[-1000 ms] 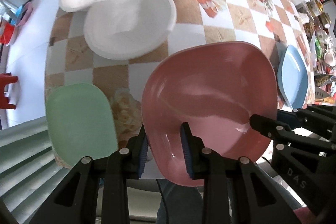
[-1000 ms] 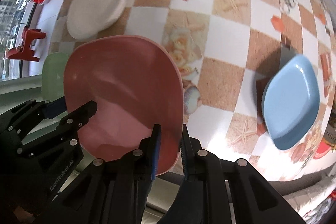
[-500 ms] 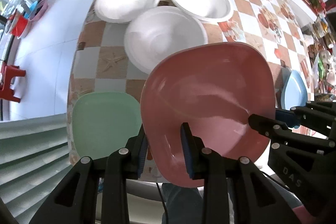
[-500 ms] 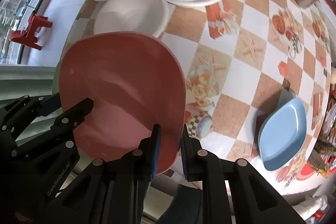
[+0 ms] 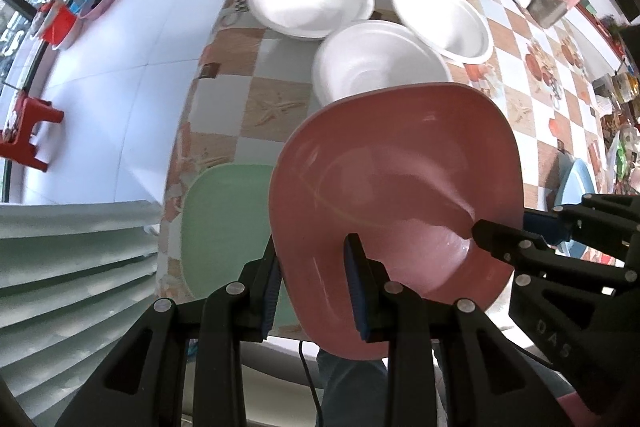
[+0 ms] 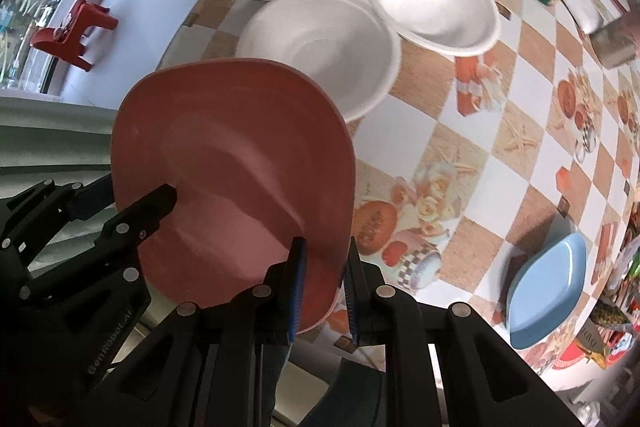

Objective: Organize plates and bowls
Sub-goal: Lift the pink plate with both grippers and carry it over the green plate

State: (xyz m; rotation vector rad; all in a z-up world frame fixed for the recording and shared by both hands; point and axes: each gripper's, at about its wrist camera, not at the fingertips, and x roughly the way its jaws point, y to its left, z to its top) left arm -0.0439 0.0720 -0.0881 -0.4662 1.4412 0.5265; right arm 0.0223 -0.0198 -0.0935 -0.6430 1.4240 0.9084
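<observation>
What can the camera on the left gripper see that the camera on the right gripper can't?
Only the left wrist view shows the green plate lying on the table under the raised pink plate. Only the right wrist view shows the whole blue plate; the left sees just its edge. Both show the left gripper and right gripper clamping the pink plate, and three white bowls.

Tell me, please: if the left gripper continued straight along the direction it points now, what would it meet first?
The left gripper points down, already clamped on the pink plate. Beyond the plate's edge, the line seems to reach the table's near edge beside the green plate, though depth is unclear.
</observation>
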